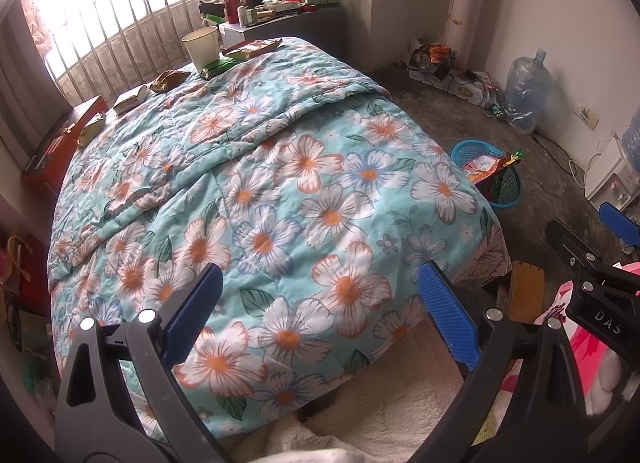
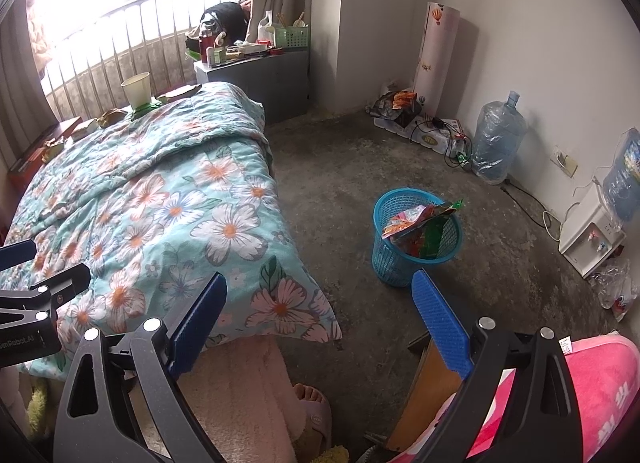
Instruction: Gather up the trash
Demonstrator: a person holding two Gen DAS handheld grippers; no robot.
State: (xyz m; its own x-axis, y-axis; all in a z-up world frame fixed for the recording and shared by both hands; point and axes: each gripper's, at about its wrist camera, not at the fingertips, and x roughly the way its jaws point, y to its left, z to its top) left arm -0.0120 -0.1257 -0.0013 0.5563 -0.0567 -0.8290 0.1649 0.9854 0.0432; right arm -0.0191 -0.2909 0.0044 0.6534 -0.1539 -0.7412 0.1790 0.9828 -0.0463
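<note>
Several snack wrappers (image 1: pixel 170 80) and a paper cup (image 1: pixel 203 46) lie at the far end of the floral quilt (image 1: pixel 280 183) on the bed; the cup also shows in the right wrist view (image 2: pixel 138 90). A blue mesh bin (image 2: pixel 414 241) holding wrappers stands on the floor right of the bed; it also shows in the left wrist view (image 1: pixel 490 173). My left gripper (image 1: pixel 320 311) is open and empty above the near end of the quilt. My right gripper (image 2: pixel 320 323) is open and empty above the floor by the bed's near corner.
A cluttered grey cabinet (image 2: pixel 260 75) stands past the bed by the window rail. A water jug (image 2: pixel 498 141), a dispenser (image 2: pixel 592 237) and cables (image 2: pixel 532 207) line the right wall. Wrappers (image 2: pixel 394 105) lie on boxes in the corner. A pink blanket (image 2: pixel 592 395) is at lower right.
</note>
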